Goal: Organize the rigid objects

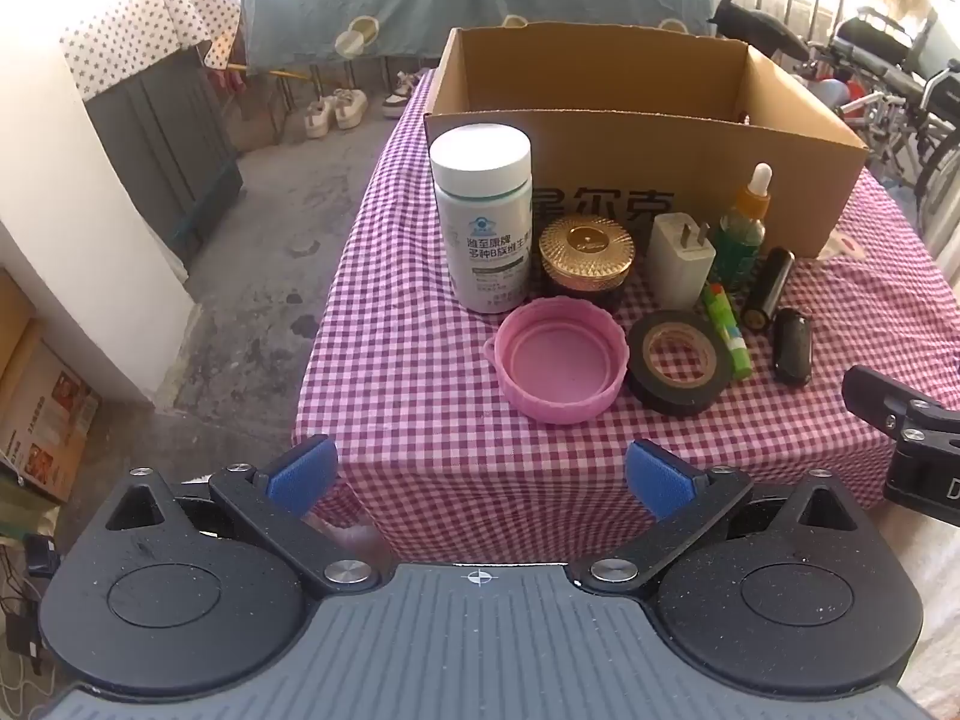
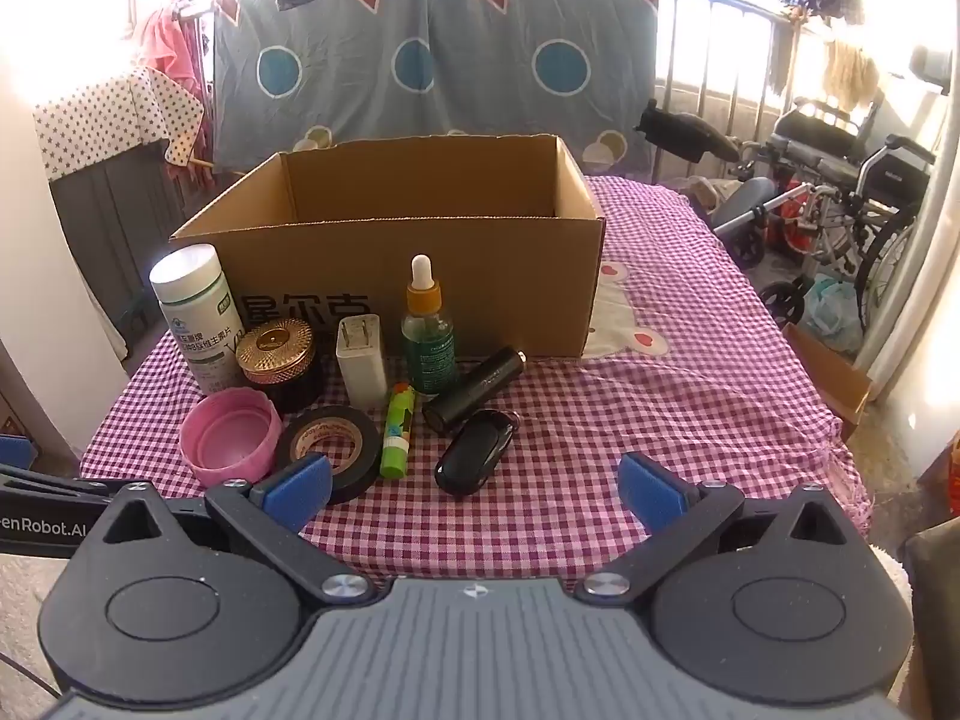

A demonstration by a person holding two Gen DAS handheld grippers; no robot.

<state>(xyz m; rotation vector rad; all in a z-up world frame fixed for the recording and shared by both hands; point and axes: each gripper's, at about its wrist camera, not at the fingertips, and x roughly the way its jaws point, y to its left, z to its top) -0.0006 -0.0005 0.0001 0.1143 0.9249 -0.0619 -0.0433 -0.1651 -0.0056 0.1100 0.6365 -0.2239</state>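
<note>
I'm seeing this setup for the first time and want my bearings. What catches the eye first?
The open cardboard box at the back of the checked tablecloth dominates. In front of it crowd small items: a tall white bottle at left, a pink lid and a black tape roll nearest the camera. Both grippers, left and right, hang open, holding nothing.

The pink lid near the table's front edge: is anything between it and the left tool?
Nothing visible. The pink lid lies at the front of the cluster, and only bare checked tablecloth separates it from the open left tool. The white bottle and gold-lidded jar stand behind it.
</note>
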